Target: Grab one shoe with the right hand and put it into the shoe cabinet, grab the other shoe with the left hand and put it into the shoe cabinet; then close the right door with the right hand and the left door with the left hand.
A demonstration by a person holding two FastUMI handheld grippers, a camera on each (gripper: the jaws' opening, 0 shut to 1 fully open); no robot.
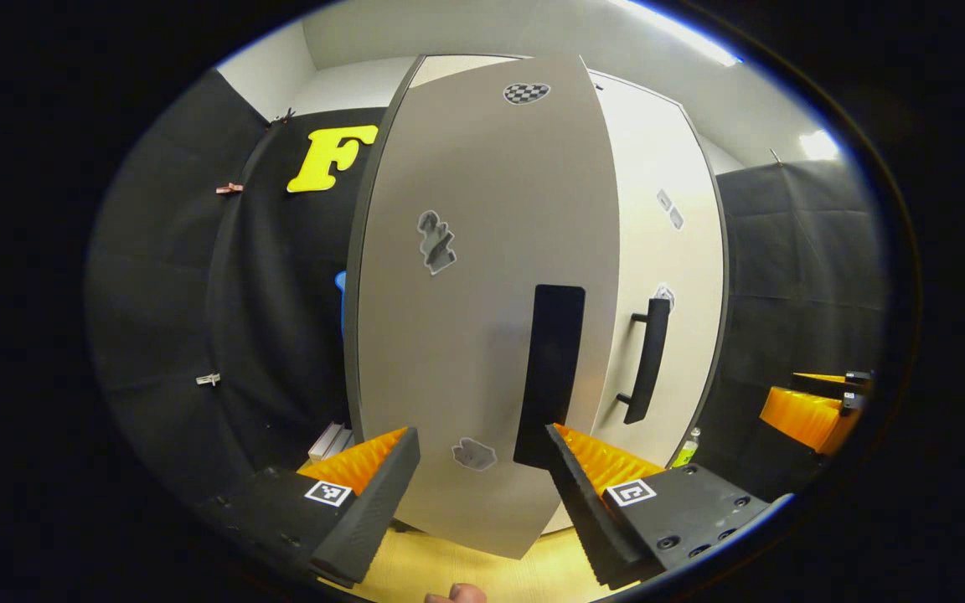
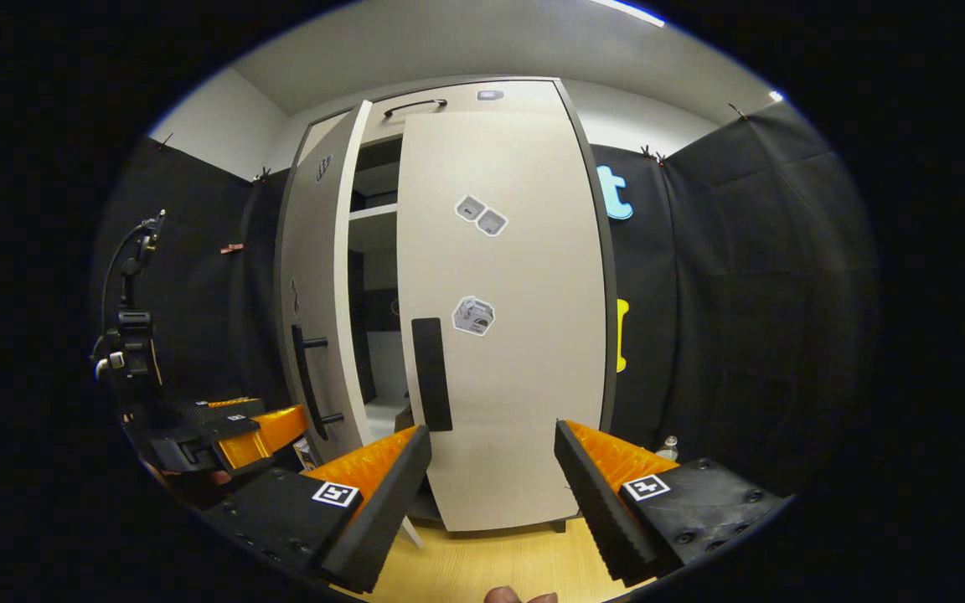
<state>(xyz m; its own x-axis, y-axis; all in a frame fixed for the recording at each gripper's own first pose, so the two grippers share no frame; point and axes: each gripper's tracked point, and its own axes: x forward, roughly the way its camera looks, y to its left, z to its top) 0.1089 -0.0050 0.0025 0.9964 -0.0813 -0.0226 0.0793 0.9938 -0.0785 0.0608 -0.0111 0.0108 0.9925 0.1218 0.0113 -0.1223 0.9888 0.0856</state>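
The shoe cabinet [image 2: 516, 335] stands ahead, pale grey with two tall doors. Its right door [image 2: 524, 377] lies flush against the front, with a black handle [image 2: 432, 373] near its inner edge. Its left door [image 2: 319, 276] stands ajar, so a dark gap with shelves [image 2: 374, 222] shows between the doors. That left door [image 1: 482, 293] is close in front of my left gripper [image 1: 482, 469], which is open with its fingers just short of the panel beside the black handle [image 1: 551, 373]. My right gripper [image 2: 491, 469] is open and holds nothing, a little back from the right door. The left gripper [image 2: 223, 435] appears at that view's left.
Black cloth walls close in on both sides of the cabinet. A small bottle [image 2: 668, 446] stands on the floor by the cabinet's right foot. White items [image 1: 332, 440] lie low at the left. The floor [image 2: 491, 561] is light wood. A stand with cables [image 2: 126, 318] rises at the left.
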